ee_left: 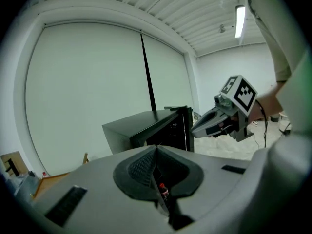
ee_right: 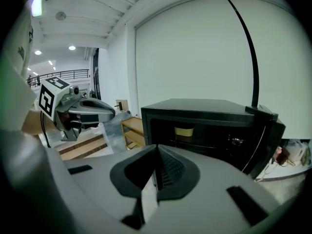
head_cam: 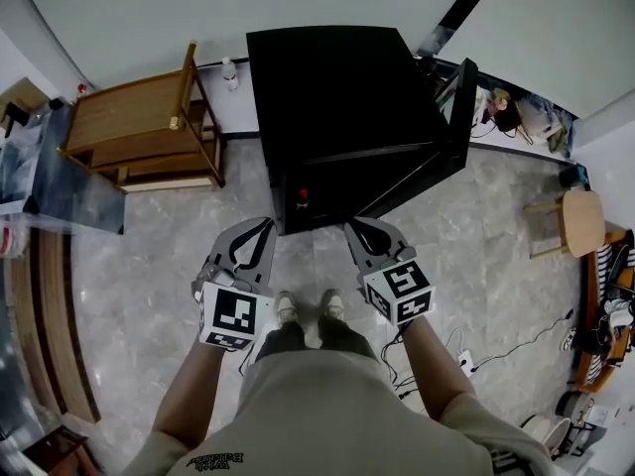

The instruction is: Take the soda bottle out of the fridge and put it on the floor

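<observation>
Person holds left gripper (head_cam: 264, 224) and right gripper (head_cam: 355, 228), both closed and empty, near open black fridge (head_cam: 337, 87); soda bottle (head_cam: 303, 199) sits inside at left.

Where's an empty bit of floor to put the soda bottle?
Bare tiles lie left of the shoes, in front of the wooden shelf, and right of them, between the fridge door and the stool. It's crowded at the far right, where cables trail.

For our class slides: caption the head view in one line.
Left gripper and right gripper, both shut, point toward the open fridge holding the soda bottle.
</observation>
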